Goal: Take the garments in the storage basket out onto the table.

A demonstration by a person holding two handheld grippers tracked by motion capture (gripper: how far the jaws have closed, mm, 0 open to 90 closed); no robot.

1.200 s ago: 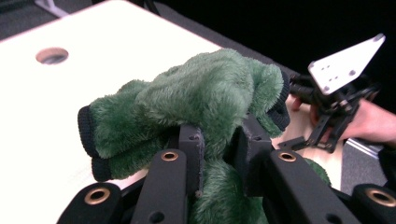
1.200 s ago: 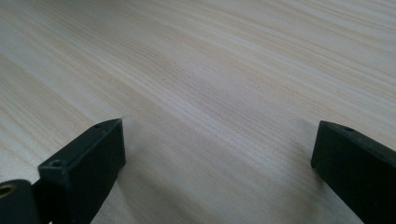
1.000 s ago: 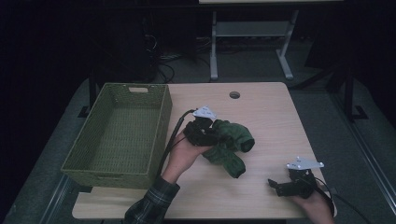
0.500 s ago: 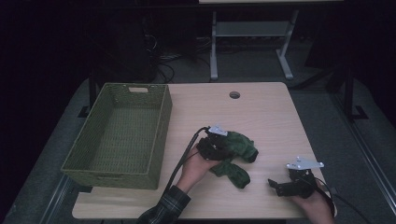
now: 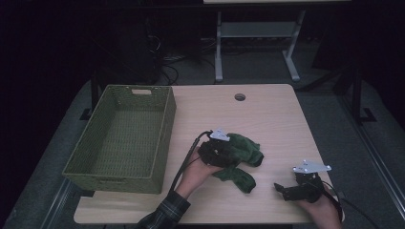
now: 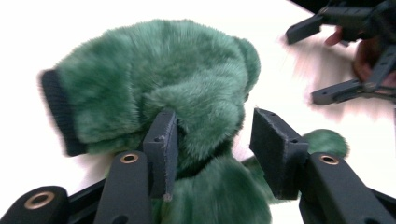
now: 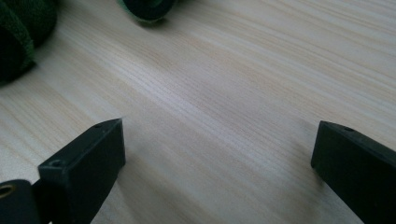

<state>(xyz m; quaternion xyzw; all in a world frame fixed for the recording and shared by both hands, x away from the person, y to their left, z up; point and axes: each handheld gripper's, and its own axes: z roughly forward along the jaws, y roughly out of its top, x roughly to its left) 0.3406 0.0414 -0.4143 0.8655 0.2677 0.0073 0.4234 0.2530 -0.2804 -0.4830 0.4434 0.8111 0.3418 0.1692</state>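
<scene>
Your left gripper (image 6: 210, 140), jaws just opening and slack around the green furry garment (image 5: 239, 155), leaves it mid-table beside the empty basket (image 5: 119, 138); your right gripper (image 5: 296, 188) gapes idle.

Fluffy green garment (image 5: 241, 155), dark ribbed cuff, crumpled on table, near front edge

A green woven basket (image 5: 119, 138) with a handle cutout in its far wall sits on the left part of the light wooden desk (image 5: 272, 119). A round cable hole (image 5: 239, 97) lies near the desk's far edge. Beyond the desk stands a white metal frame (image 5: 253, 43) on the dark floor.
</scene>
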